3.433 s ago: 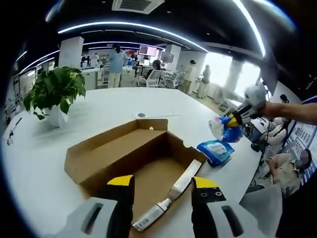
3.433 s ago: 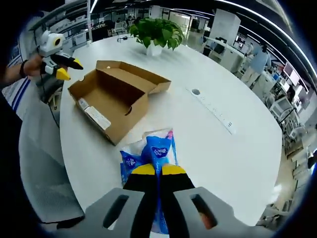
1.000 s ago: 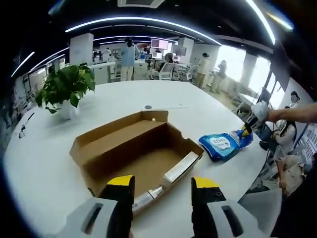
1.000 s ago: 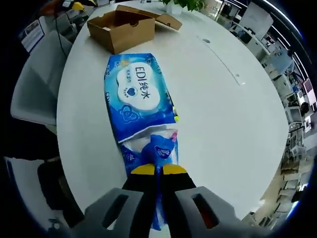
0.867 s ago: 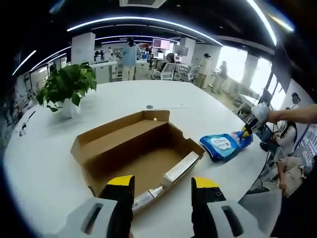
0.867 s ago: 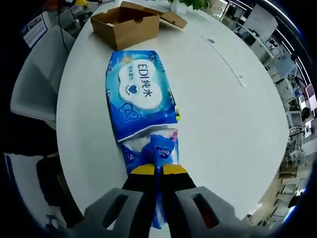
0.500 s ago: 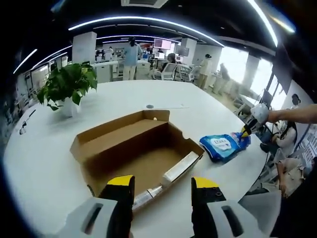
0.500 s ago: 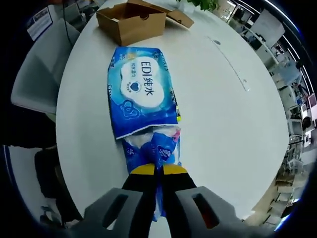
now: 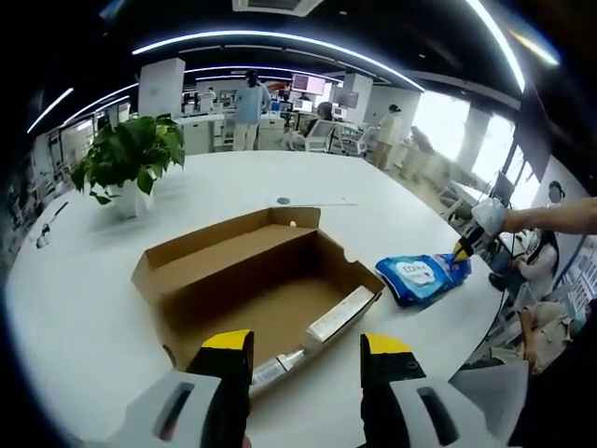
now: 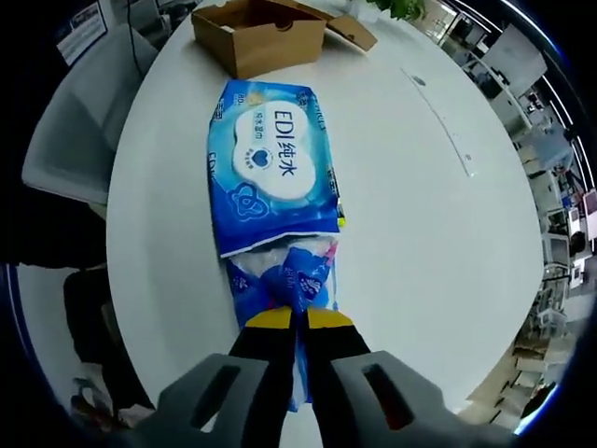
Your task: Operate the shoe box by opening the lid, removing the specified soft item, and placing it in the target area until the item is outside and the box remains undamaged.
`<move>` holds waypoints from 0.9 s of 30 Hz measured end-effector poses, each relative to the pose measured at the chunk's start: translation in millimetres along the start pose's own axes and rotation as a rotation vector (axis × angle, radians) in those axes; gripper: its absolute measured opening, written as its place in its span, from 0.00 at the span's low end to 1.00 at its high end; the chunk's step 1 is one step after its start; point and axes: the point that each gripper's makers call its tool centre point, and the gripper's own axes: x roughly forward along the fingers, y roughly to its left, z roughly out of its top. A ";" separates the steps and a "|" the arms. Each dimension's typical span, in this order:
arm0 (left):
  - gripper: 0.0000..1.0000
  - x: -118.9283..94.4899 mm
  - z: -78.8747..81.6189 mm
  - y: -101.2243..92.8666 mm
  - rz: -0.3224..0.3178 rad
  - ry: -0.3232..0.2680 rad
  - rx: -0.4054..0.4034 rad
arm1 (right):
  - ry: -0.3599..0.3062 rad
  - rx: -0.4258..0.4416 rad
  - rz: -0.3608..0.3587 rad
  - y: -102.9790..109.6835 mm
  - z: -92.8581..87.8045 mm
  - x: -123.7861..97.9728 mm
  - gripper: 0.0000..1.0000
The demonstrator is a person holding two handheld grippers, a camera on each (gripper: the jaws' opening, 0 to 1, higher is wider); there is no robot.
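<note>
Blue plastic, a pack of wet wipes, lies flat on the white bench, outside the cardboard shoe box and just beside its near end. The right tongs are clenched on the crumpled tail of the pack's wrapper. The left tongs hang released over the near edge of the open box, jaws apart and holding nothing; a long white tube lies inside along the right wall.

Risks, as I judge them: the thin film may cling to the jaws on release, so pulling away early would drag the pack toward the bench's nearby edge. A careless drop of the left tongs could dent the box wall or tear the hinged lid.
</note>
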 end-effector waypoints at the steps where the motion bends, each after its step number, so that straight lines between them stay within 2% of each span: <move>1: 0.46 0.1 0.1 0.1 -0.001 -0.001 -0.002 | -0.001 0.006 -0.001 -0.4 0.2 -0.7 0.02; 8: 0.46 2.5 2.5 -0.8 -0.014 -0.008 -0.002 | -0.006 0.032 -0.027 -5.5 2.1 -11.3 0.02; 16: 0.46 6.9 11.1 -2.4 -0.044 -0.025 0.004 | -0.012 0.083 -0.046 -0.9 -0.8 -22.0 0.01; 22: 0.46 9.4 11.0 -4.5 -0.070 -0.027 0.010 | -0.005 0.119 -0.062 6.2 -3.8 -29.1 0.06; 27: 0.46 6.8 9.5 -1.9 -0.083 -0.032 0.010 | -0.027 0.169 -0.073 10.8 1.5 -34.8 0.09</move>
